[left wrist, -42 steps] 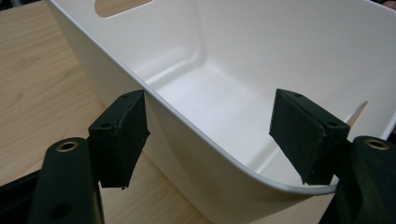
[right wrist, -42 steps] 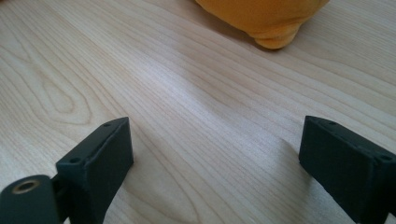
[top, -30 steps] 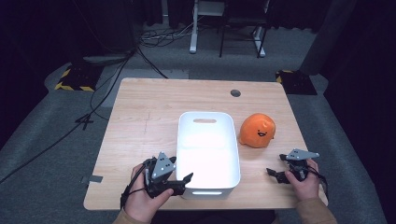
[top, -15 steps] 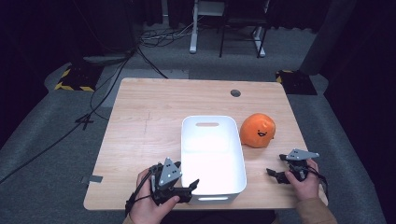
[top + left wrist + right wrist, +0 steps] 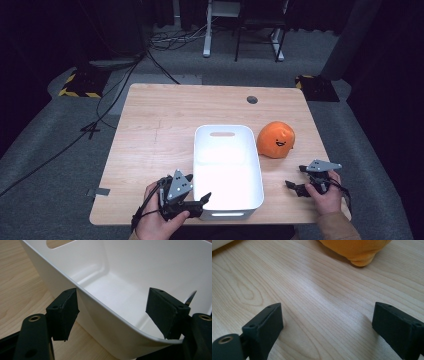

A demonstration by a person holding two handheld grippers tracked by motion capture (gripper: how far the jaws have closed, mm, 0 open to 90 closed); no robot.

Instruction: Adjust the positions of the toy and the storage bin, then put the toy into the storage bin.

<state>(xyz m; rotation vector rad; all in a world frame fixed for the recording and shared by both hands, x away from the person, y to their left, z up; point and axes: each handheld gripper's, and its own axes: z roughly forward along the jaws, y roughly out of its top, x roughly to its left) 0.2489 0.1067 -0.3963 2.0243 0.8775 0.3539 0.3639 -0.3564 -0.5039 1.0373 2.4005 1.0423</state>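
Table (image 5: 160, 130): we see bare wood along its left and far sides.
Bin (image 5: 227, 165): white, empty, mid-table, near end reaching the front edge.
Plush toy (image 5: 276, 140): orange, just right of the bin.
Left gripper (image 5: 200, 200): jaws apart, straddling the bin's near-left wall (image 5: 100, 305).
Right gripper (image 5: 296, 186): jaws apart over bare wood, toy ahead (image 5: 357, 250).
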